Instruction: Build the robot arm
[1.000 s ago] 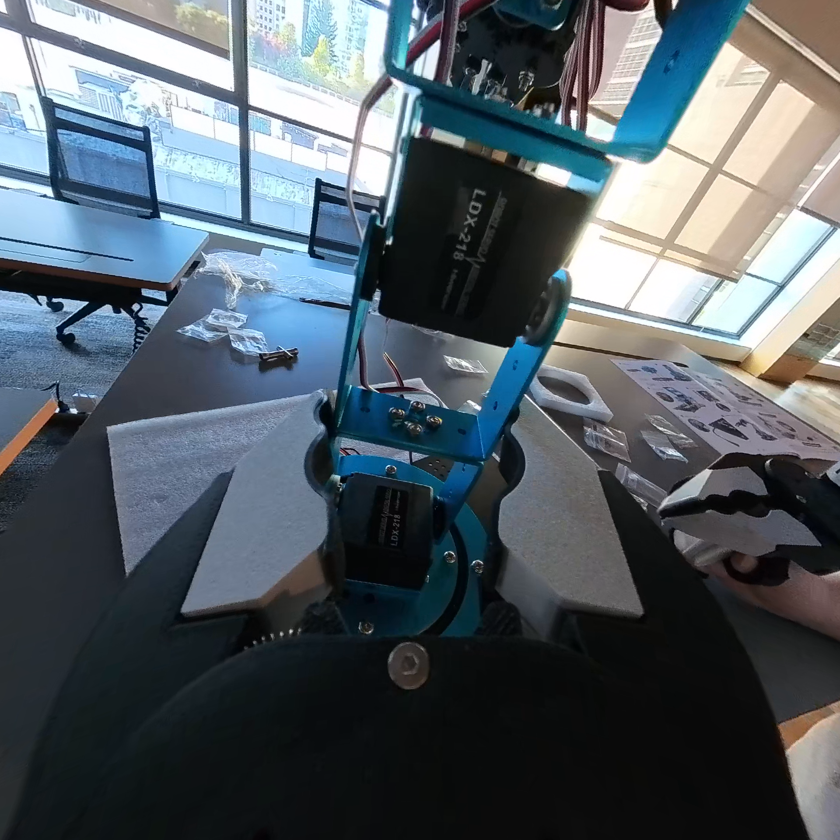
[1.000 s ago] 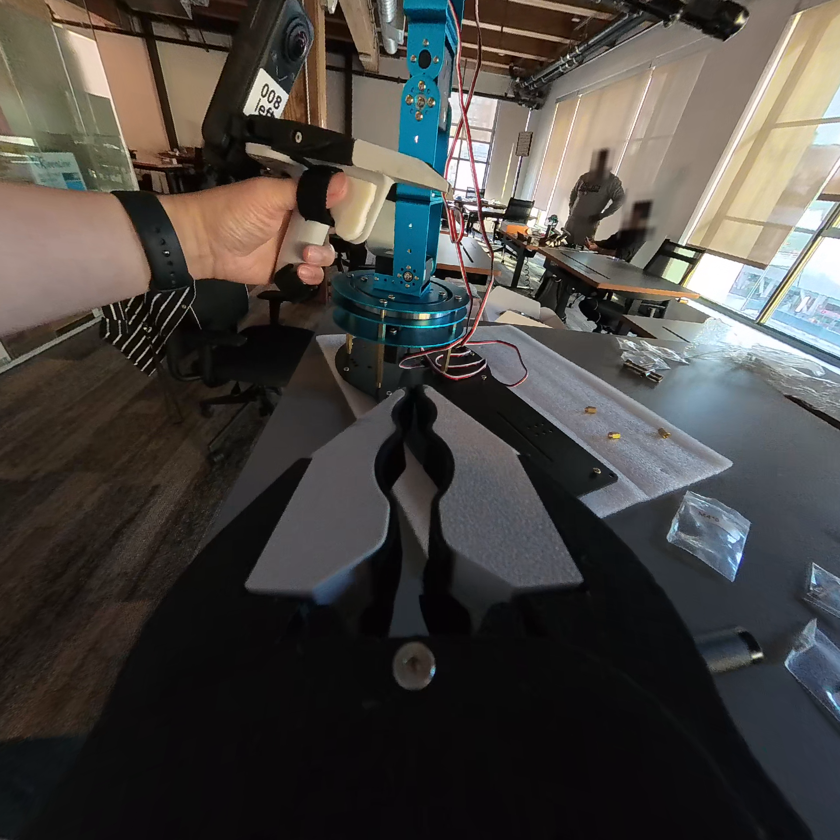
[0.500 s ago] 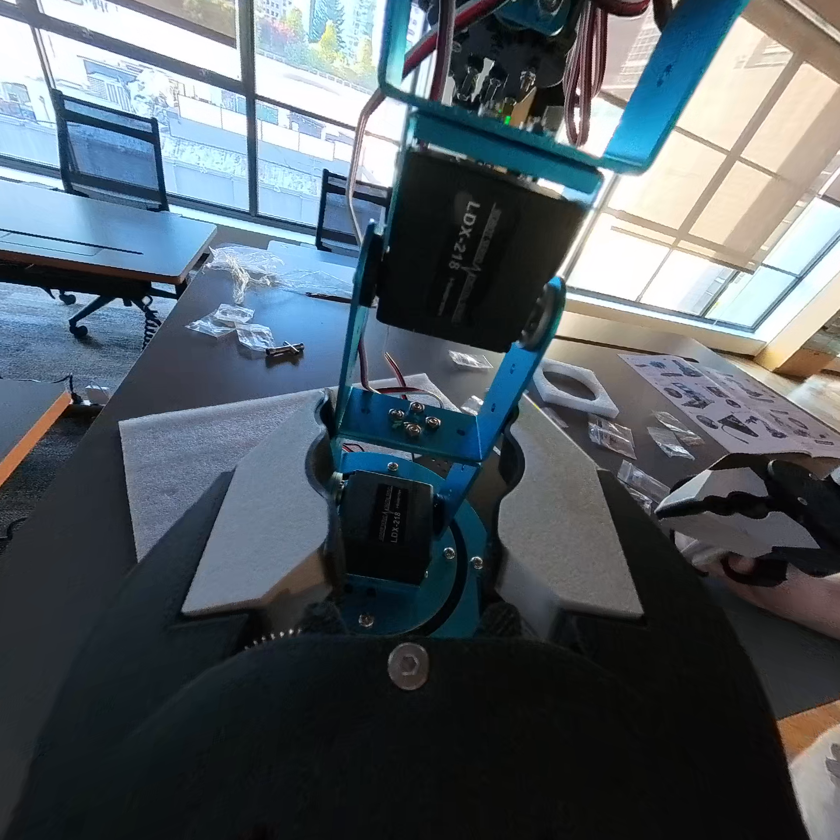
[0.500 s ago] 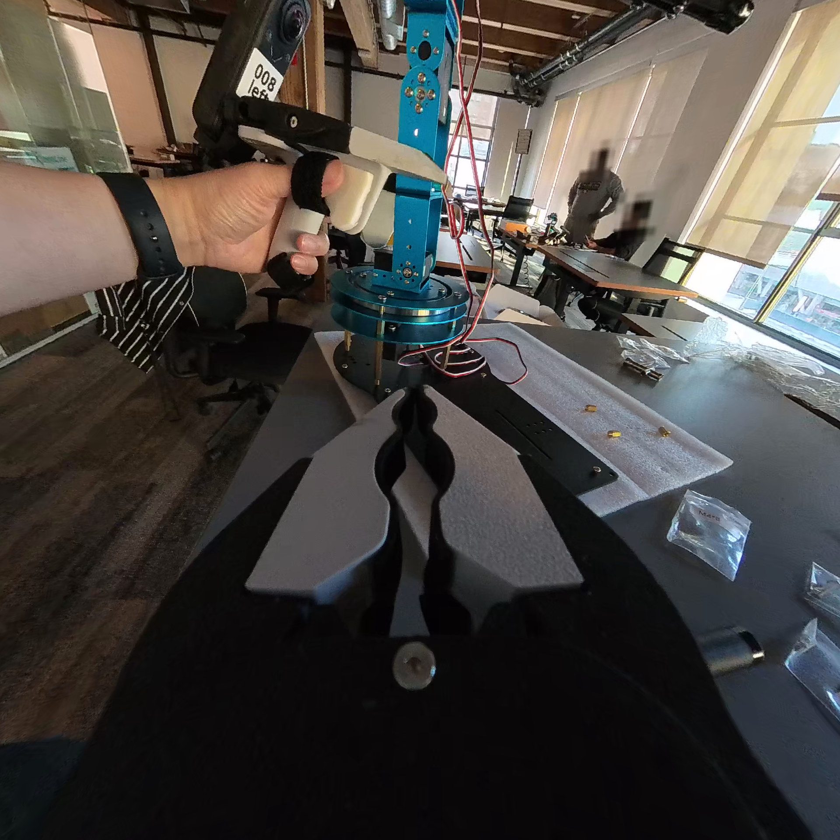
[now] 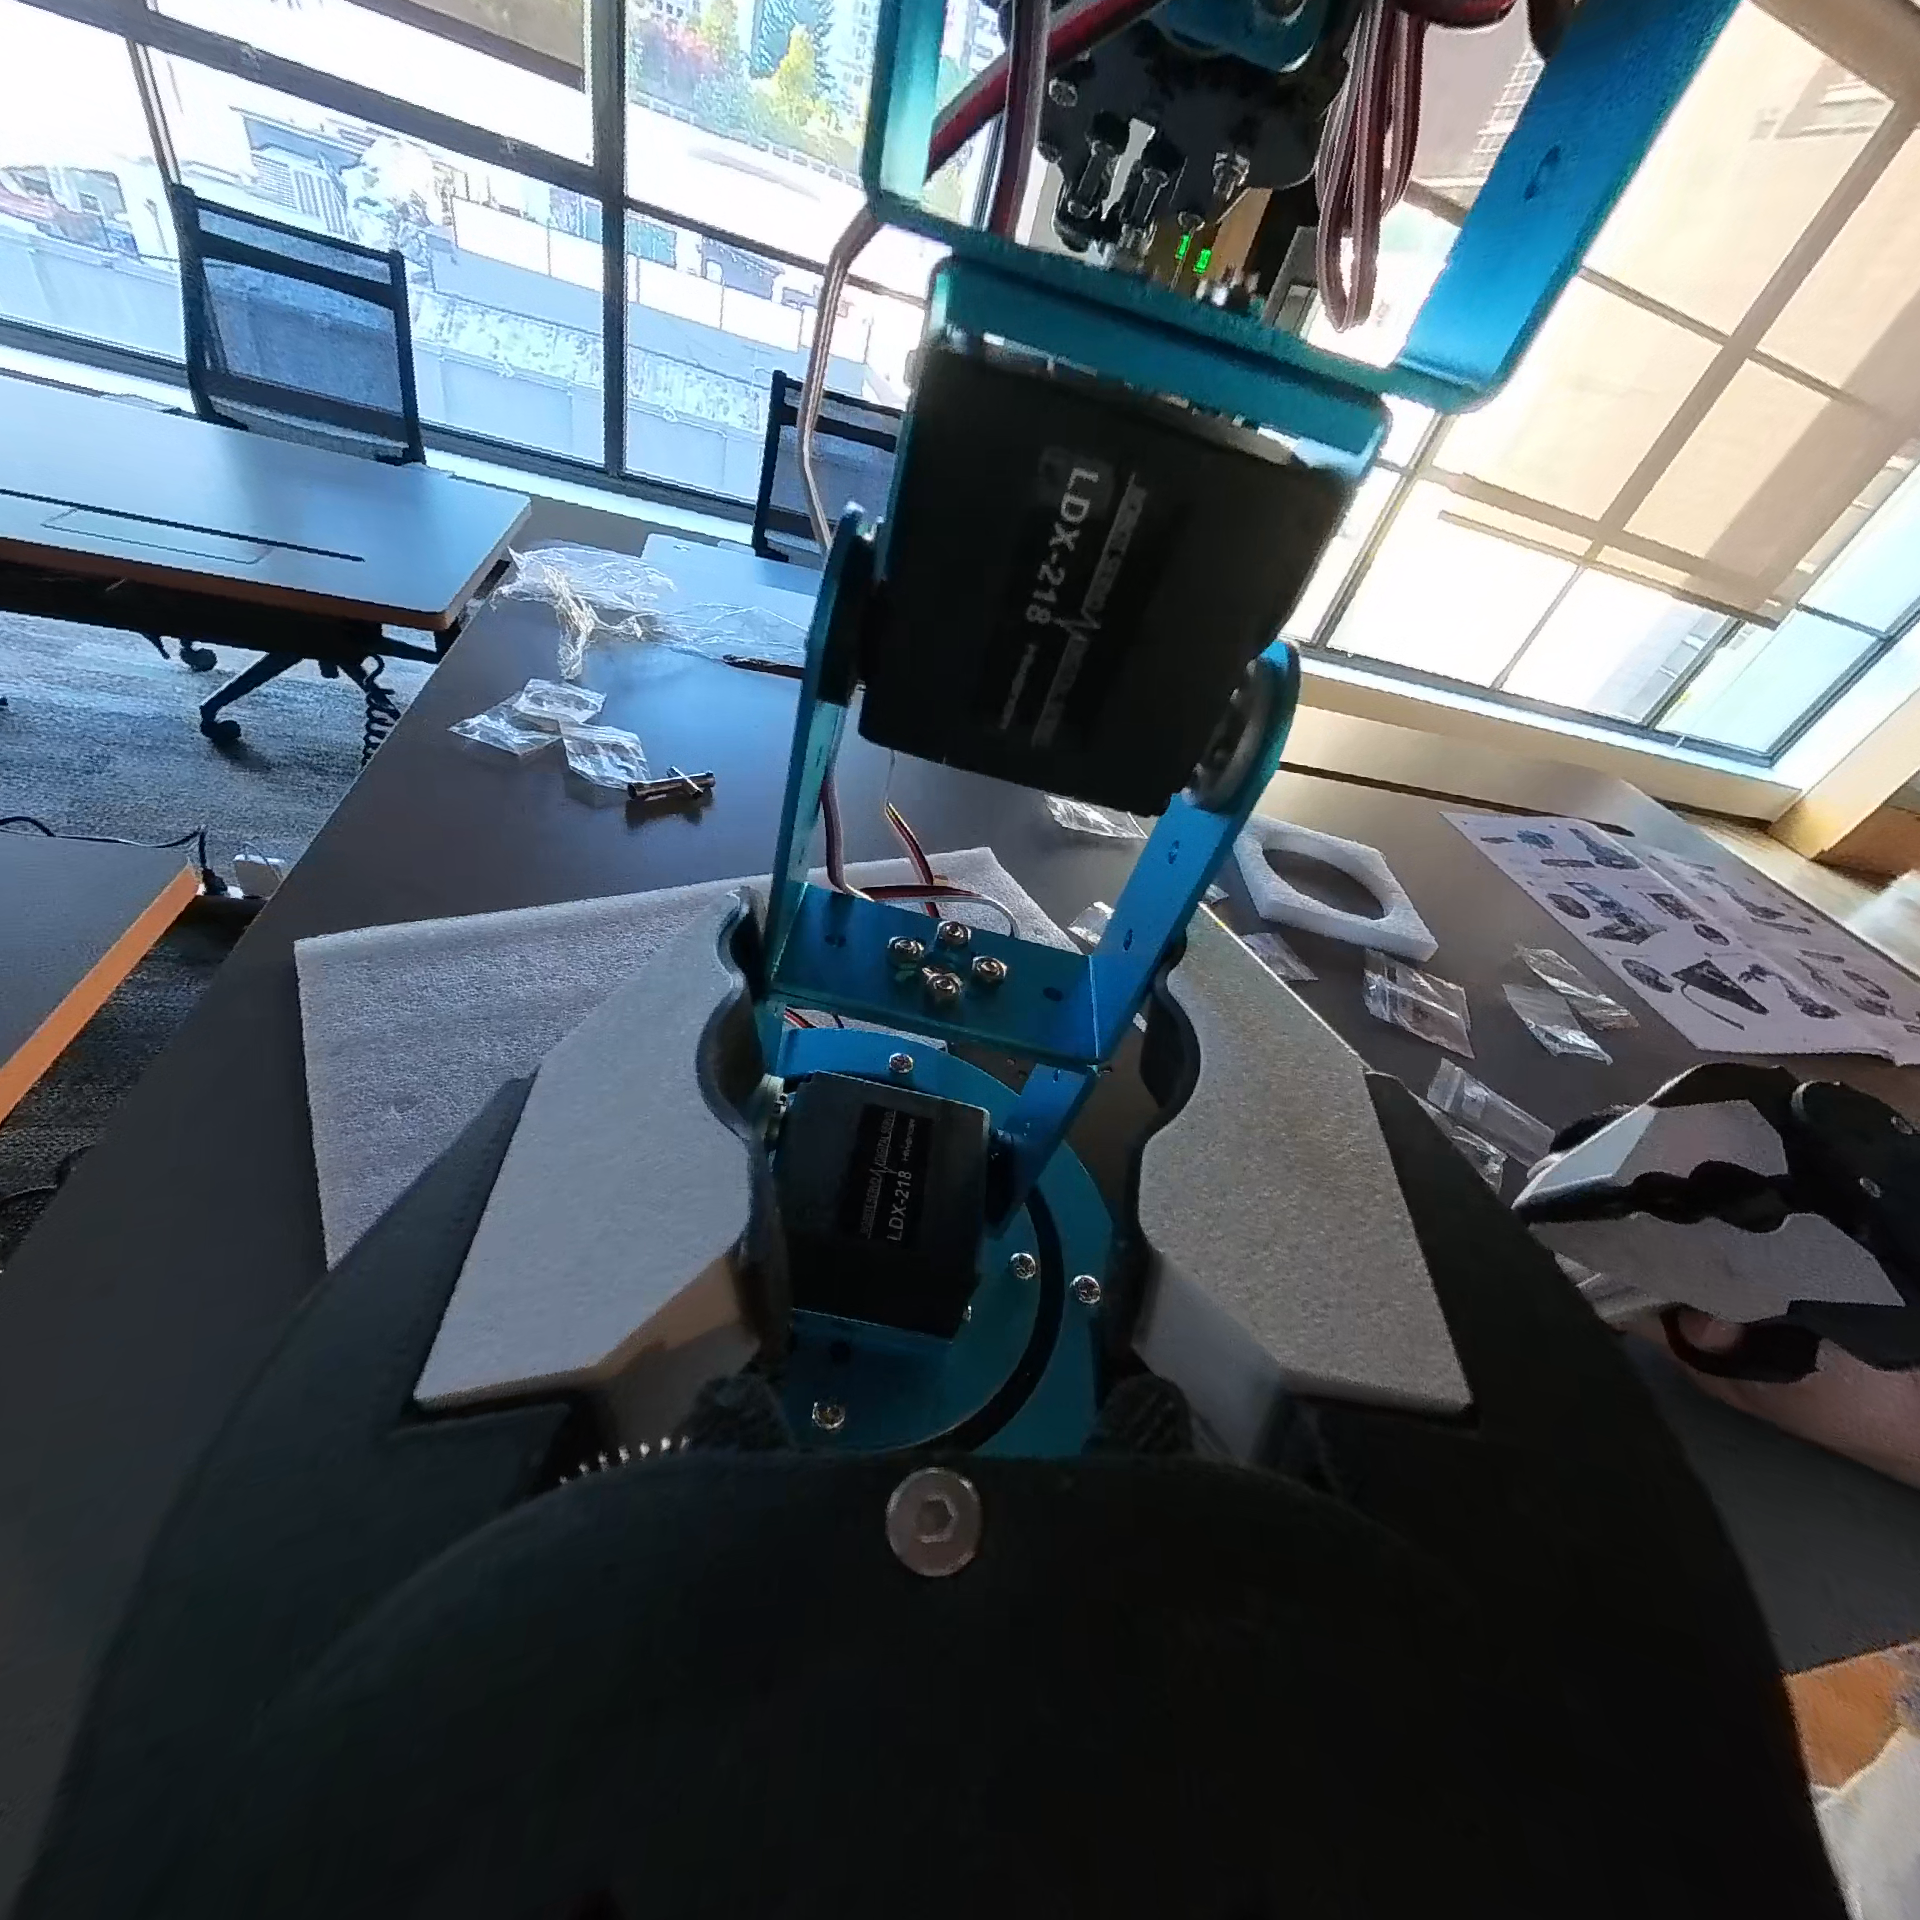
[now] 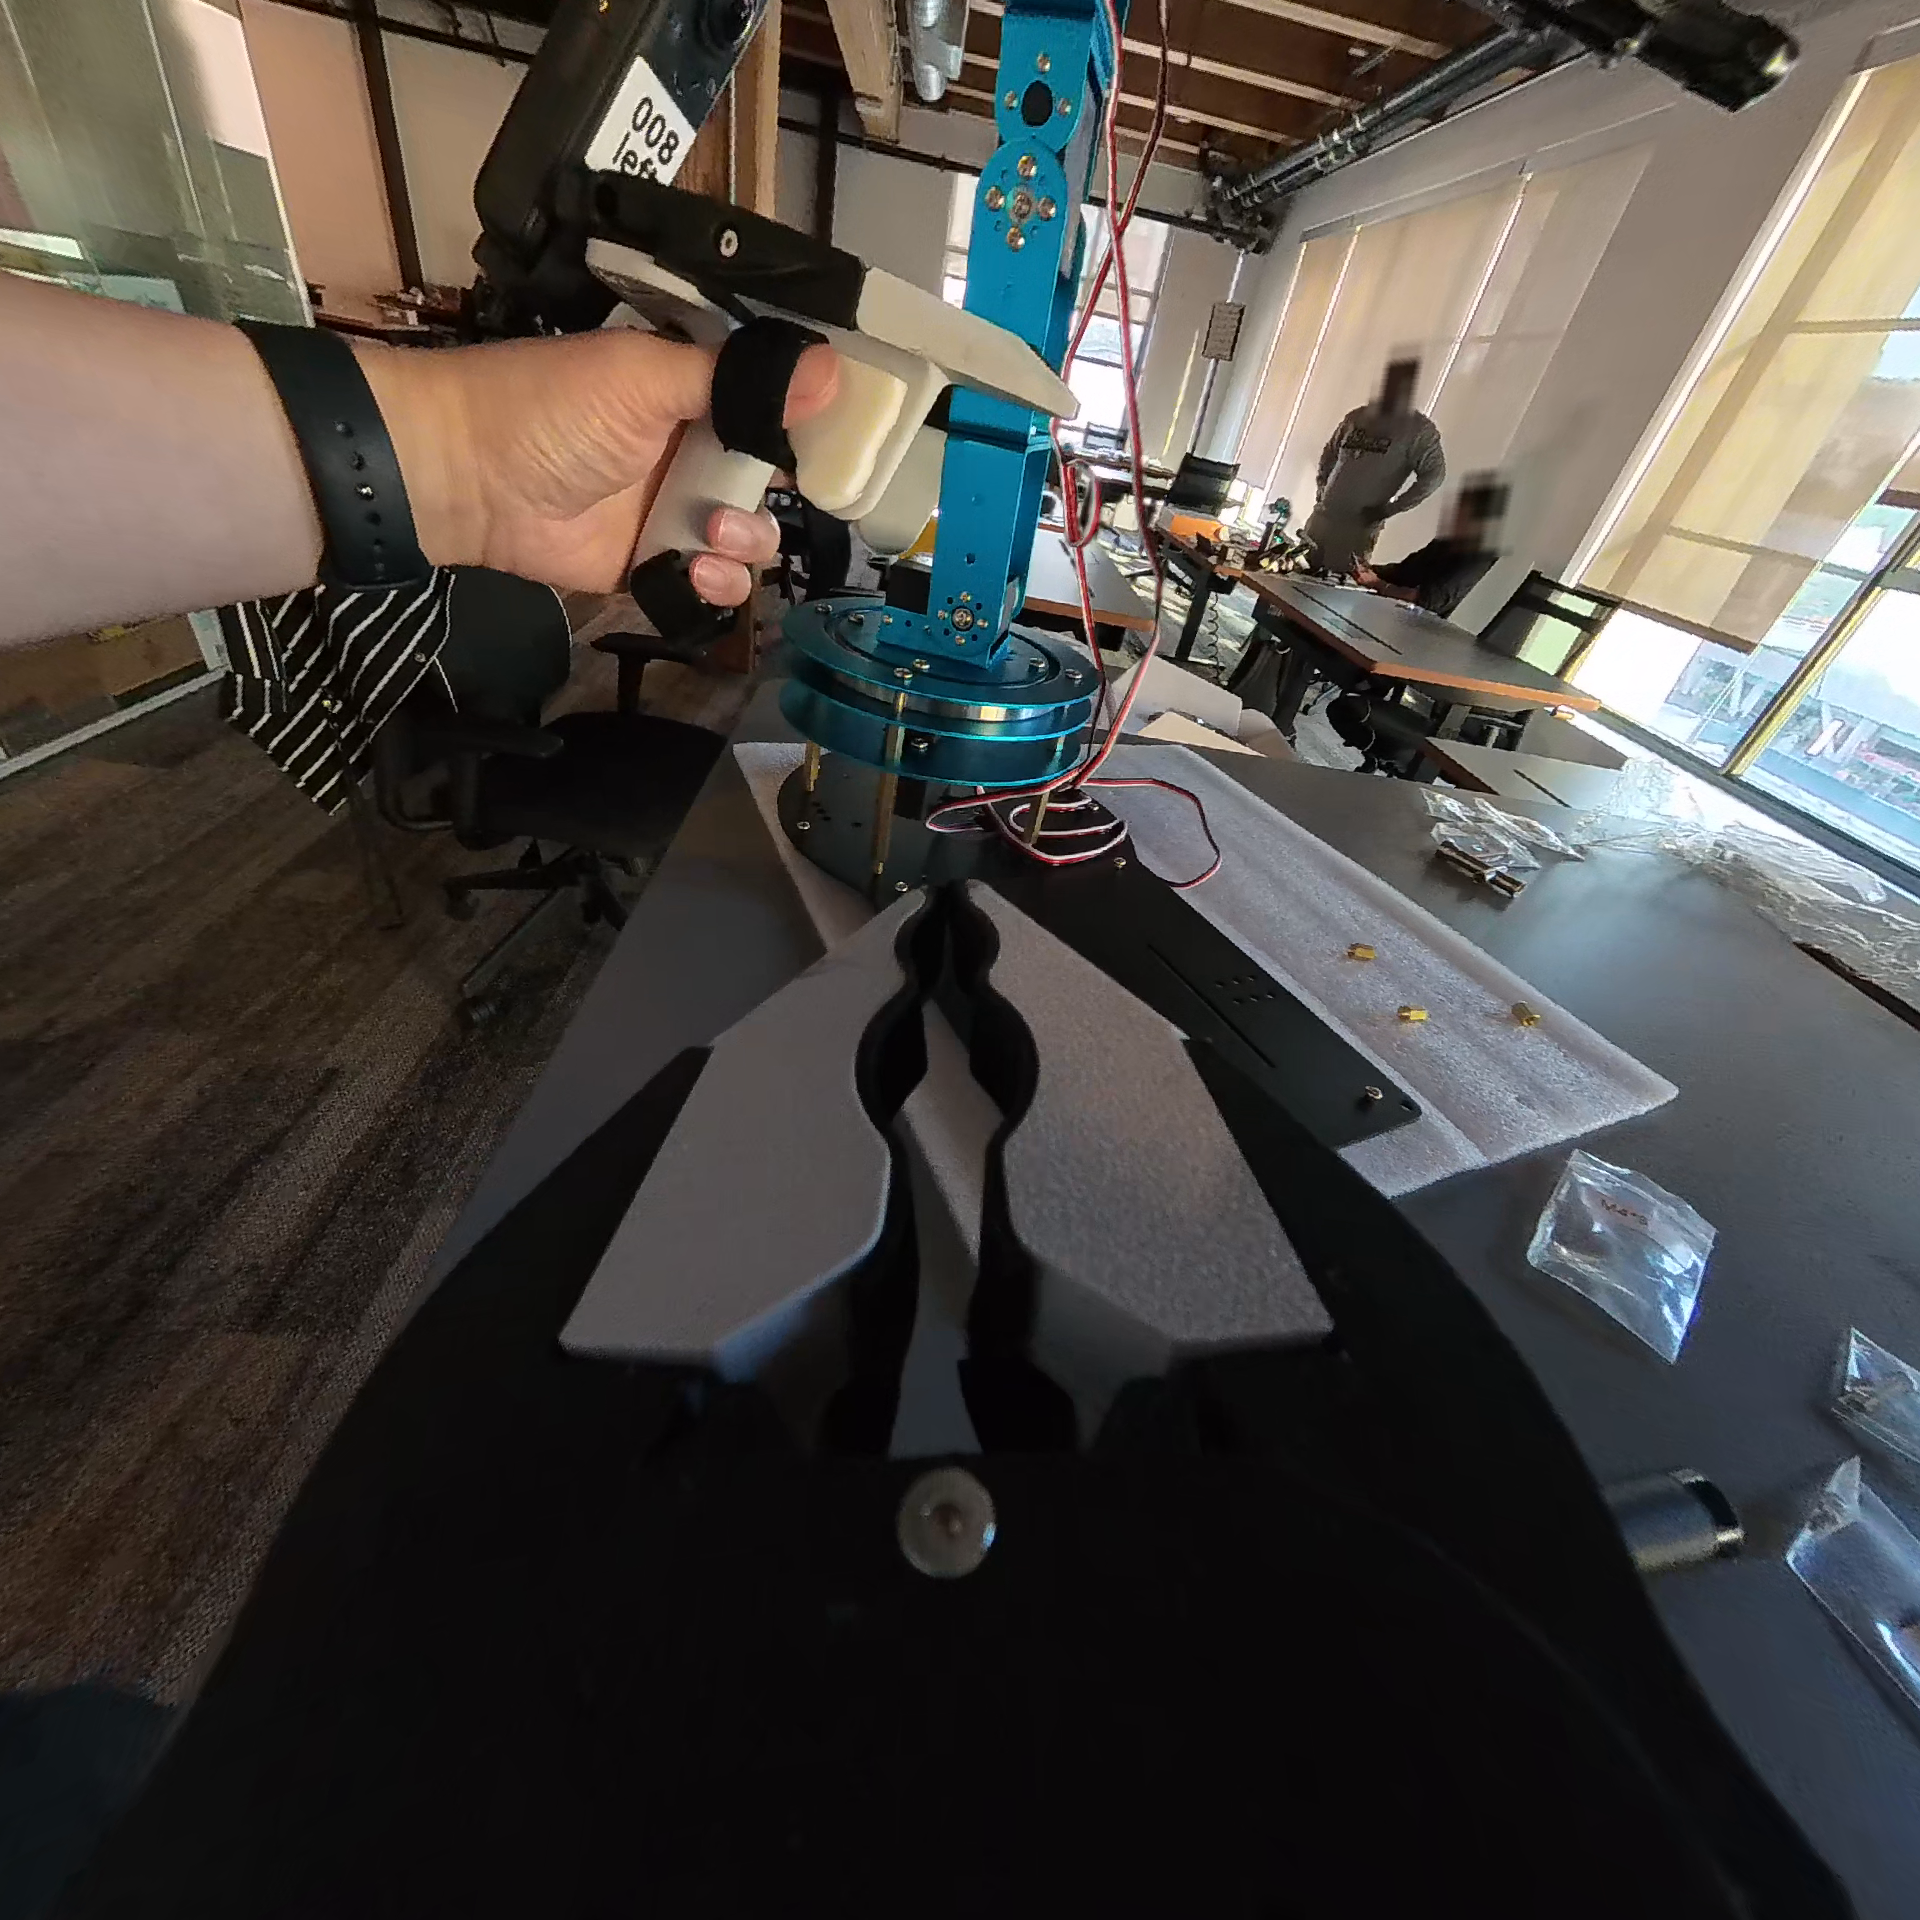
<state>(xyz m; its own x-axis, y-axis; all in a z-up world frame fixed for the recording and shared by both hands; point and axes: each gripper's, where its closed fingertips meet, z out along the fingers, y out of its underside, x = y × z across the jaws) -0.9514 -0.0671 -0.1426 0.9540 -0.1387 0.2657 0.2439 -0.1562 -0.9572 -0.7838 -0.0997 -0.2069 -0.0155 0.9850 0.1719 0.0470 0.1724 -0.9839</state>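
Gripping blue robot arm (image 5: 966,977), L tongs (image 5: 951,997).

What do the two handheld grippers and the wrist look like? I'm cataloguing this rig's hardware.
Both grippers have black bodies, pale grey wedge fingers with wavy black inner pads, and a silver hex bolt. The left gripper has a white pistol handle, black finger straps and a white sticker on its camera. The hand wears a black wristband.

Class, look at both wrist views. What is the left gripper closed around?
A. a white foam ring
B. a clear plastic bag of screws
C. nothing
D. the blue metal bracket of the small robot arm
D: the left gripper has its jaws on either side of the blue metal bracket, gripping it.
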